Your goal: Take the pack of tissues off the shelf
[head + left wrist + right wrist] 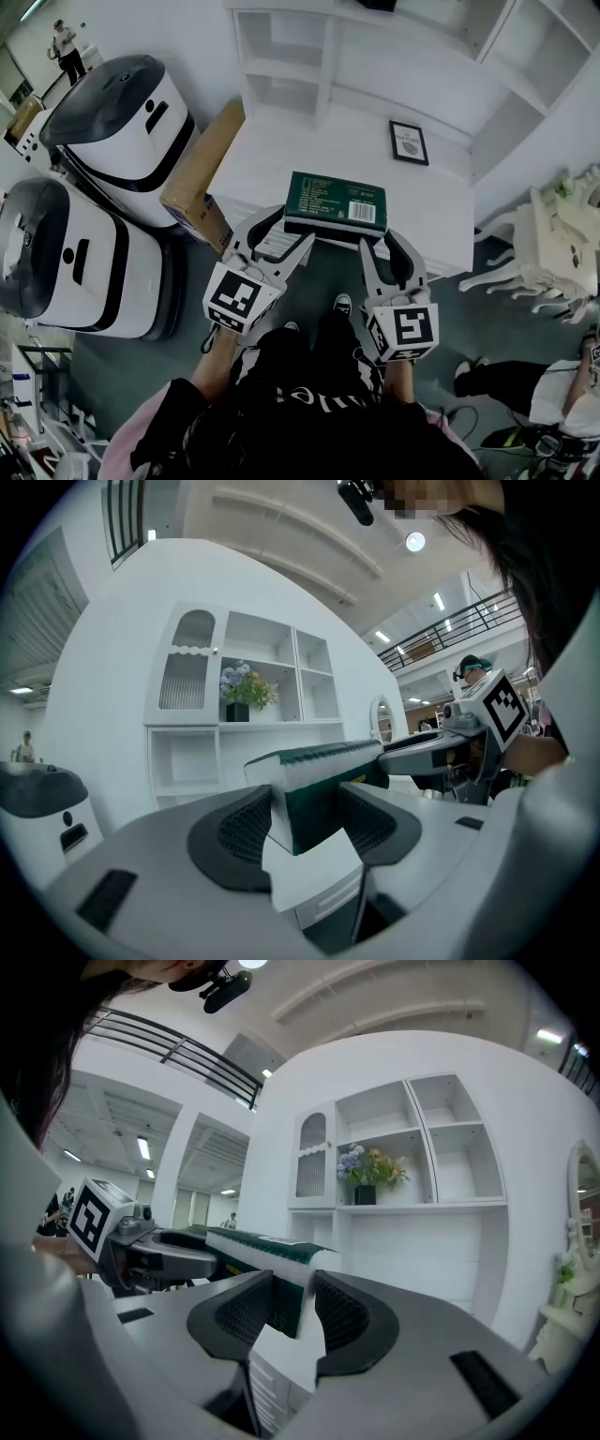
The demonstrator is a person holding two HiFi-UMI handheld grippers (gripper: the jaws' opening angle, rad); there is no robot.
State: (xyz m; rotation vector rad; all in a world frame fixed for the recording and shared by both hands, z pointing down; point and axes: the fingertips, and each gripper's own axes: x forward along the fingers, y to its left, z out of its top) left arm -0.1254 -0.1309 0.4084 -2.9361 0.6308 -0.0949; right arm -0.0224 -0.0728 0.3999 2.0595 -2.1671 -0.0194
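Observation:
The pack of tissues [336,202] is a flat dark green packet with a white barcode label. It is held level over the near edge of the white cabinet top [281,155]. My left gripper [281,236] is shut on its left end and my right gripper [384,246] on its right end. In the left gripper view the pack [319,766] sits between the black ribbed pads [246,829], with the other gripper behind it. In the right gripper view the pack's end [272,1252] is pinched between the pads [342,1314].
A white shelf unit [375,66] rises behind the cabinet top, with a framed picture [409,142] standing on the top. A cardboard box [202,173] and two white machines [122,112] [66,253] stand at the left. White ornate furniture [553,244] and a seated person [525,394] are at the right.

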